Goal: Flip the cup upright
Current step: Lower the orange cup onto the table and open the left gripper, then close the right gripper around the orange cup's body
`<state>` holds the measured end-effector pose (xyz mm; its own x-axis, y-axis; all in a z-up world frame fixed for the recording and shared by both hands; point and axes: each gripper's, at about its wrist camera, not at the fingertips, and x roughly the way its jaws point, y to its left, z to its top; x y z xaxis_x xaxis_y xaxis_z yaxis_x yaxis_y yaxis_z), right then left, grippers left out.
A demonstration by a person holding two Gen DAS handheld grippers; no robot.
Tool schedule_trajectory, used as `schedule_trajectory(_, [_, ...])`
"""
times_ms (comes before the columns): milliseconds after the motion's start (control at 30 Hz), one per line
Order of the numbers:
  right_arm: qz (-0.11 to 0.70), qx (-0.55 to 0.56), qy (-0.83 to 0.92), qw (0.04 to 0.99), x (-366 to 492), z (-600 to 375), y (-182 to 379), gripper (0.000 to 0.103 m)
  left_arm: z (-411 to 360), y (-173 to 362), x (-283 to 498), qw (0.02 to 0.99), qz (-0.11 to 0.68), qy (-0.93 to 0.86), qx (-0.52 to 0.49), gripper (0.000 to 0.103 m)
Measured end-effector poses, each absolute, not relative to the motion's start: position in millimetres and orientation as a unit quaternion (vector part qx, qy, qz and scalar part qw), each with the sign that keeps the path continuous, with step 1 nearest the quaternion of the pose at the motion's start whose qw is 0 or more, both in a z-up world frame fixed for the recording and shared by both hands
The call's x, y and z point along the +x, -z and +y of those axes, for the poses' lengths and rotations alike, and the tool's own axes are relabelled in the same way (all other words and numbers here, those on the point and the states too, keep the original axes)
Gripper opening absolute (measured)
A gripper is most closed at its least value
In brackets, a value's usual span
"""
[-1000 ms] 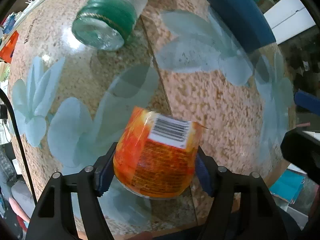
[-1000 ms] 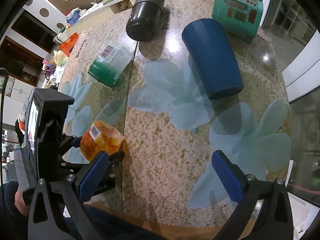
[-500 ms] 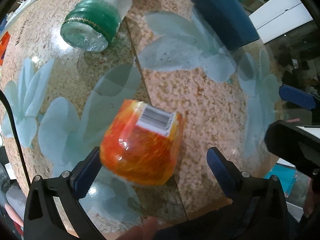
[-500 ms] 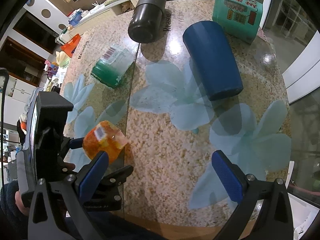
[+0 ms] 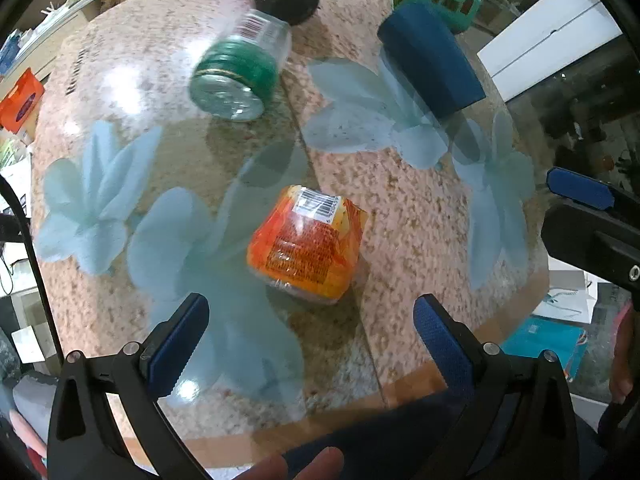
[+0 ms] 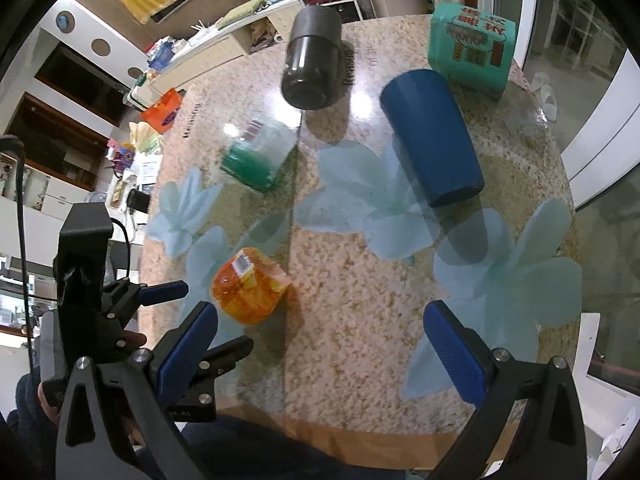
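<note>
The left gripper (image 5: 310, 338) is seen with jaws spread wide, nothing between them, hovering over the near edge of the table (image 5: 420, 216). The right gripper (image 6: 320, 342) is likewise spread and empty, also at the near edge. Just beyond the left gripper's fingertips, apart from them, the orange cup (image 5: 306, 254) is found on the tabletop — a squat cup wrapped in orange-red printed film, a white barcode label on its far upper face. Which end is up cannot be told. Farther in, a clear cup with a green band (image 5: 240, 74) lies on its side. Toward the far edge are noted a blue tumbler (image 6: 434, 138), a black container (image 6: 312, 68) and a teal pack (image 6: 470, 46).
</note>
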<state>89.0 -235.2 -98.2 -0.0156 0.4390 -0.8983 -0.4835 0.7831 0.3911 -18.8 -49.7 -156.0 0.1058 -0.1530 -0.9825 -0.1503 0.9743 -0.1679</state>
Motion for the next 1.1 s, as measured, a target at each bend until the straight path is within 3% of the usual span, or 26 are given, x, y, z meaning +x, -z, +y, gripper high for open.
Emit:
schedule_trajectory(600, [0.687,0.054,-0.283,0.667,65.0,-178.1,113.5,0.103,21.5,117.3,-50.4,0.754,0.649,0.018,-0.102,0.103])
schedule_trajectory(1100, [0.769,0.135,-0.171,0.601,83.6,-141.5,179.3,0.103,75.9,168.8,-43.8,0.735,0.665,0.03,-0.129,0.103])
